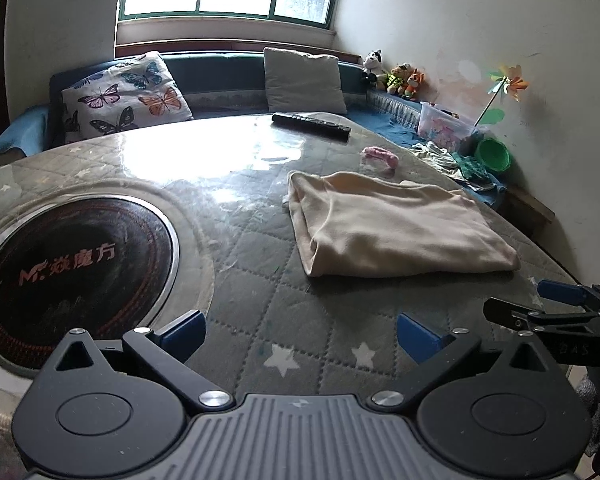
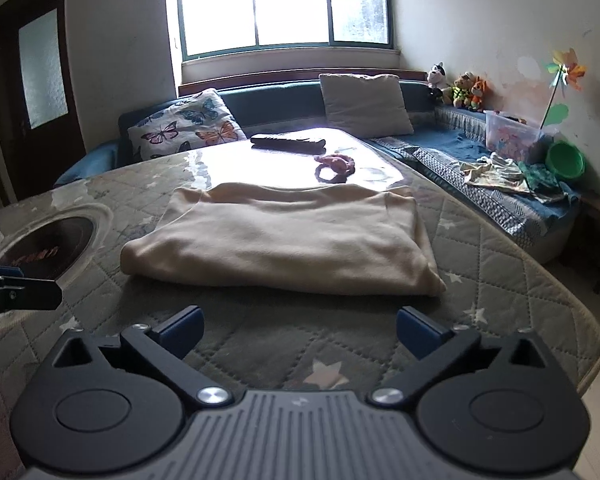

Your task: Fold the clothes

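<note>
A clear plastic box (image 2: pixel 512 136) holding pink things is seen on the bench. "M" is read on the hob (image 1: pixel 72 272). The folded cloth (image 2: pixel 284 236) lies on the table (image 2: pixel 500 280); the left claw (image 1: pixel 300 334) and right claw (image 2: pixel 300 330) are spread wide, empty.

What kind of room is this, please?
Probably a home living room: a corner sofa with a butterfly cushion under a window, a remote control on the quilted table, and plush toys.
</note>
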